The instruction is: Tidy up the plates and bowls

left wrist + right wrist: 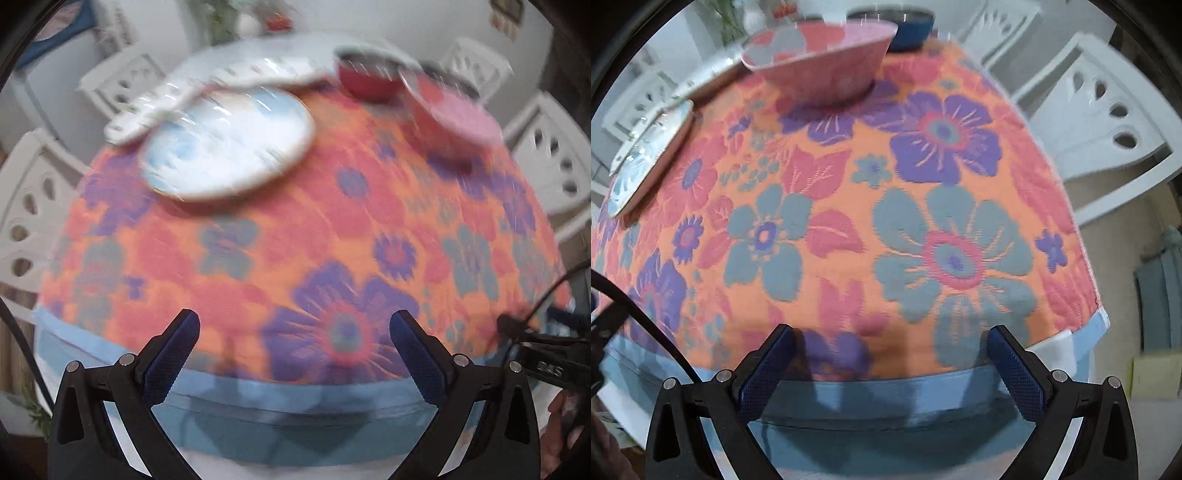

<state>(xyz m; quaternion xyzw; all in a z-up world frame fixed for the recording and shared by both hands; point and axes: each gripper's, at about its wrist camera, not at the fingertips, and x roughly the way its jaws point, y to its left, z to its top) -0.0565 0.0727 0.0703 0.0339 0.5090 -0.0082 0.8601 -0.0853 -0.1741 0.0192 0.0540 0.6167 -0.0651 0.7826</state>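
The table [1071, 341] is covered by a pale blue undercloth with an orange floral cloth [849, 206] laid over it, patterned with purple, pink and grey-blue flowers; the blue cloth shows as a band along the near edge. A blue-and-white plate [229, 147] rests on the floral cloth toward the far left. Behind it, two white patterned plates [207, 83] lie along the far left edge; motion blur prevents telling whether they touch it. A pink bowl [820, 59] stands toward the far right, upright. A red bowl [364, 79] stands at the far edge, and a dark blue bowl [905, 27] stands just behind the pink bowl.
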